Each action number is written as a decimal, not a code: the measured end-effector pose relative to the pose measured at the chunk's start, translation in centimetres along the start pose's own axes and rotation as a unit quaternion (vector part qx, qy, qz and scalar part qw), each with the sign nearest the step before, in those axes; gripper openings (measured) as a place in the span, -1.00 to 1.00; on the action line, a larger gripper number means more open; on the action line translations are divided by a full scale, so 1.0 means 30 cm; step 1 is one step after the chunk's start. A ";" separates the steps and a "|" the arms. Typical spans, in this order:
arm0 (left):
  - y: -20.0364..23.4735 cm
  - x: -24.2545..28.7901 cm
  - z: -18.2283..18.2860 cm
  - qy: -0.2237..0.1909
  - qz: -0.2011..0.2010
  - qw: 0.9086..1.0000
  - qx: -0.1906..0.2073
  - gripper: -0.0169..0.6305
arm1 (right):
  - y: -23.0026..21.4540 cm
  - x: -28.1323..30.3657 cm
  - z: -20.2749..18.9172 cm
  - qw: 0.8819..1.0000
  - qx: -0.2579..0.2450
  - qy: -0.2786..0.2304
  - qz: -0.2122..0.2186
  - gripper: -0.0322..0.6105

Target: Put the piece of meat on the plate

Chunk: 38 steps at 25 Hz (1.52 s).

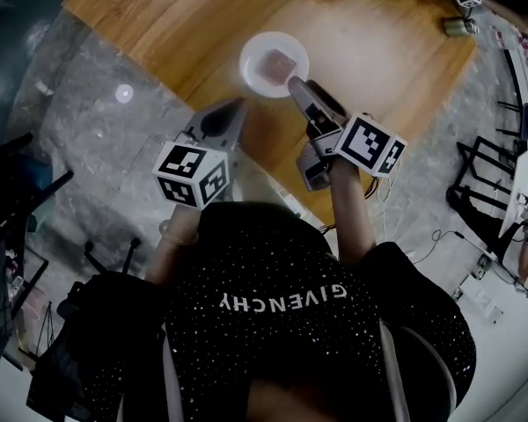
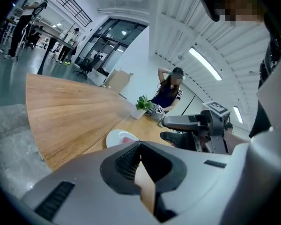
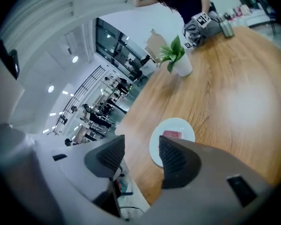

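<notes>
Wooden and honey-coloured, the table top [image 1: 176, 25] carries a round white plate [image 1: 253, 53] not far in from the edge nearest you, about midway along it. The flat pink piece of meat [image 1: 279, 61] already lies on that plate, well within its rim, so to my eye the job is as good as done. Your right gripper [image 1: 304, 93] hangs just short of the plate's near rim with its jaws wide apart and nothing between them. Your left gripper [image 1: 239, 108] is held back over the table's near edge, its jaws closed tip to tip on nothing. The danger now is all in how you leave. If you dip the right gripper or swing it across as you withdraw, a jaw tip could catch the rim and tip the plate or skid it towards the near edge. If you close those jaws while they point at the meat, you might drag it back off. The white pot with a green plant [image 3: 181, 65] at the far edge is well apart and no concern.
</notes>
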<state>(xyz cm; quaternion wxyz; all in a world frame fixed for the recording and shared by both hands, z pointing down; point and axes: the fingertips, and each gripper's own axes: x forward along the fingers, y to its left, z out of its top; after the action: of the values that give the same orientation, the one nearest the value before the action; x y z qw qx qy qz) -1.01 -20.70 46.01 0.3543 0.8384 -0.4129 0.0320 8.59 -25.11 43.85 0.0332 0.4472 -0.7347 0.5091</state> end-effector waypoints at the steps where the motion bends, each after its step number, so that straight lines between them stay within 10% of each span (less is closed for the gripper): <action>1: -0.016 0.003 0.007 -0.001 -0.004 1.000 0.006 -0.92 | 0.009 -0.025 0.001 1.000 -0.024 -0.005 -0.008 -0.23; 6: -0.091 -0.015 0.061 -0.004 -0.015 0.999 0.045 -0.92 | 0.068 -0.144 0.025 0.994 -0.103 -0.037 -0.023 -0.85; 23: -0.238 -0.106 0.186 -0.034 -0.032 0.993 0.109 -0.92 | 0.217 -0.281 0.018 0.969 -0.233 -0.078 0.001 -0.86; 38: -0.242 -0.072 0.193 -0.031 -0.019 0.993 0.111 -0.92 | 0.195 -0.280 0.063 0.972 -0.221 -0.077 0.021 -0.87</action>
<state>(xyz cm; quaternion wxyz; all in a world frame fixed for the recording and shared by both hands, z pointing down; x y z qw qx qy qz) 1.38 -19.89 36.81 0.2461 0.8809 -0.4018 0.0448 10.33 -20.88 34.50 0.0638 0.4512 -0.8385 0.2989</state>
